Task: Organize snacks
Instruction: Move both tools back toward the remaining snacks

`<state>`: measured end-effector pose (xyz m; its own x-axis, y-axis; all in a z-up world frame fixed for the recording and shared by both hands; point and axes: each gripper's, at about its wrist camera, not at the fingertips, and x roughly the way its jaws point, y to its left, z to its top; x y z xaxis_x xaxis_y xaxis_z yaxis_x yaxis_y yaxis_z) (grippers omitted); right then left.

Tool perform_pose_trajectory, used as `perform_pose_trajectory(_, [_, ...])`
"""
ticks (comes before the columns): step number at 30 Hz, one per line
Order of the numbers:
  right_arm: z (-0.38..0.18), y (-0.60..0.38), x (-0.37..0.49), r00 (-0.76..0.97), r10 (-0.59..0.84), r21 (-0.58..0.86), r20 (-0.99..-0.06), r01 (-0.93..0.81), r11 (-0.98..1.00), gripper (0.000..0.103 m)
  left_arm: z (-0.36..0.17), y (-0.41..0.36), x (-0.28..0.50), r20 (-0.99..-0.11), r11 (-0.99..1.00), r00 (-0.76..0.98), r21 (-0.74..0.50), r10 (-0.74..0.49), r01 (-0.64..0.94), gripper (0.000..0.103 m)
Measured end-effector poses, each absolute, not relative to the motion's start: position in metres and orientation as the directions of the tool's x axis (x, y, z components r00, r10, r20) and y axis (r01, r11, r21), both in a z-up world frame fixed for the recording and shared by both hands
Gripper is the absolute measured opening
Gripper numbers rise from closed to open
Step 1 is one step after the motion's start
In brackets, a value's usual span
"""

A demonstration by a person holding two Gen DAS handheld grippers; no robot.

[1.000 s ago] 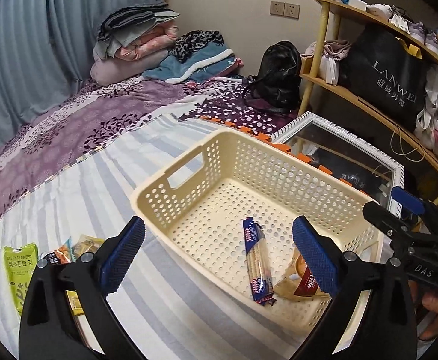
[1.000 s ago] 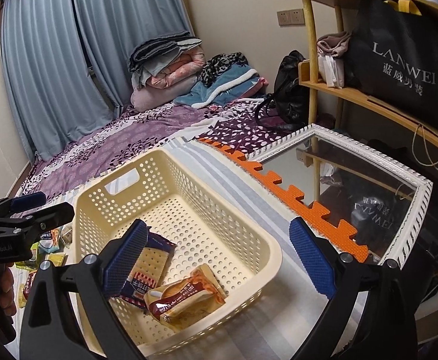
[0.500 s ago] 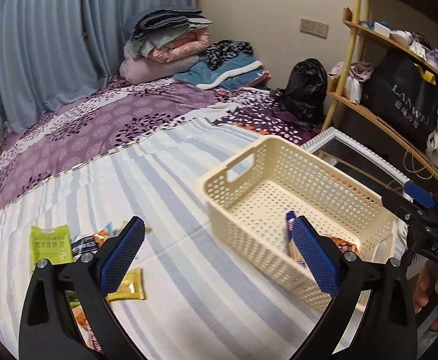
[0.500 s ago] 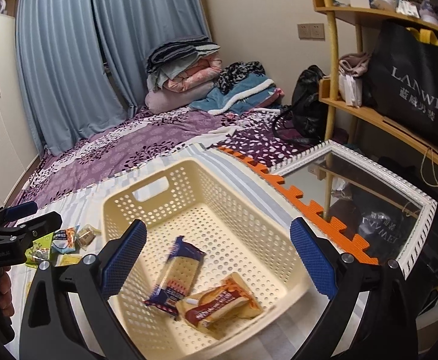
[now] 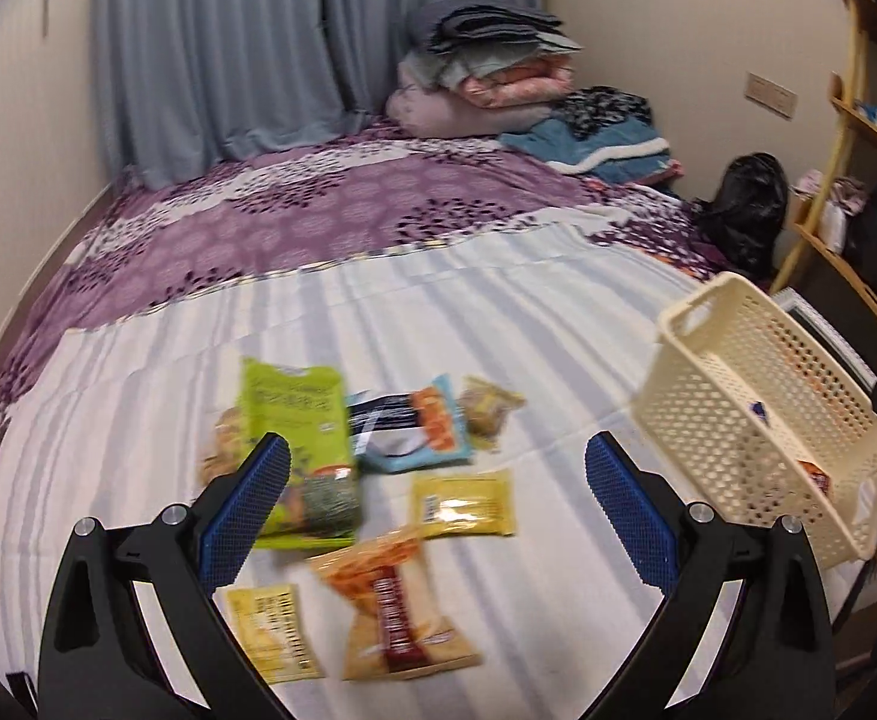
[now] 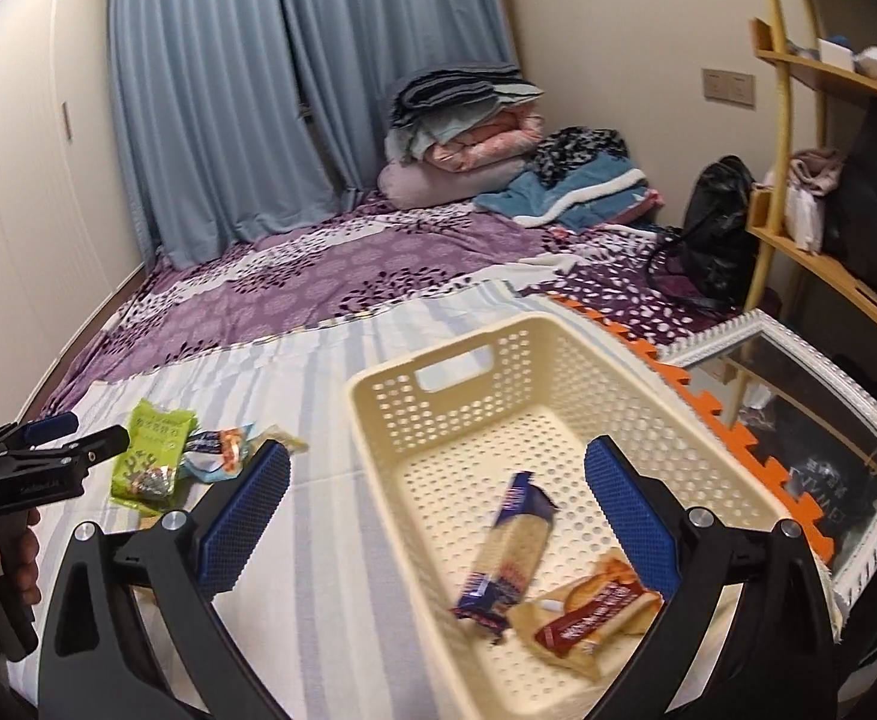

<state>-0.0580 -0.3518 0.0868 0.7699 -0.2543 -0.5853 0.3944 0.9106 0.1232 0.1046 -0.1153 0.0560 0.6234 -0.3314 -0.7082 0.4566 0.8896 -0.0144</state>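
Snacks lie loose on the striped sheet (image 5: 498,312), and the cream basket (image 5: 732,360) serves as the landmark for all of them. Nearest the left gripper (image 5: 437,501) — jaws spread wide, nothing between the blue pads — sit an orange-and-brown bar packet (image 5: 393,606) and a small yellow packet (image 5: 270,630), both well to the left of the basket. Just beyond them lies a second yellow packet (image 5: 462,504), then a green pouch (image 5: 297,450) partly hidden behind the left pad, a blue-and-orange packet (image 5: 408,432) touching it on the basket side, and a small brownish snack (image 5: 489,408), the loose item closest to the basket. The picture is motion-blurred, so the print on the packs cannot be read.

From the right wrist view, the right gripper (image 6: 437,501) also hangs wide open and empty, over the basket's near left wall. Inside the basket, close to its near end, rest a brown-wrapped pastry (image 6: 588,612) and, touching it, a long blue cracker pack (image 6: 510,546) lying lengthwise. Right of the basket runs an orange foam edge (image 6: 708,414), with a white-framed mirror (image 6: 798,420) beside it. Beyond the basket stretch the purple floral bedspread (image 6: 330,276), folded bedding (image 6: 468,138) and blue curtains (image 6: 258,90).
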Motion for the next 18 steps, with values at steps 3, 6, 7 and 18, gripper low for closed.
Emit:
perform_pose_trajectory(3, [0.087, -0.333, -0.047, 0.774, -0.224, 0.119, -0.592, 0.359, 0.926, 0.098, 0.052, -0.091, 0.110, -0.713, 0.907, 0.636, -0.003, -0.297, 0.420, 0.100])
perform_pose_trajectory(6, [0.084, -0.313, -0.036, 0.773, -0.191, 0.117, -0.605, 0.323, 0.939, 0.098, 0.051, -0.070, 0.115, -0.715, 0.921, 0.644, 0.001, -0.271, 0.388, 0.100])
perform_pose_trajectory(7, [0.082, -0.306, -0.032, 0.771, -0.176, 0.120, -0.613, 0.311, 0.943, 0.098, 0.051, -0.061, 0.117, -0.715, 0.926, 0.647, -0.003, -0.266, 0.378, 0.100])
perform_pose_trajectory(18, [0.014, -0.222, 0.018, 0.641, 0.091, 0.230, -0.762, 0.137, 0.964, 0.098, 0.043, 0.004, 0.116, -0.712, 0.961, 0.675, 0.002, -0.194, 0.278, 0.100])
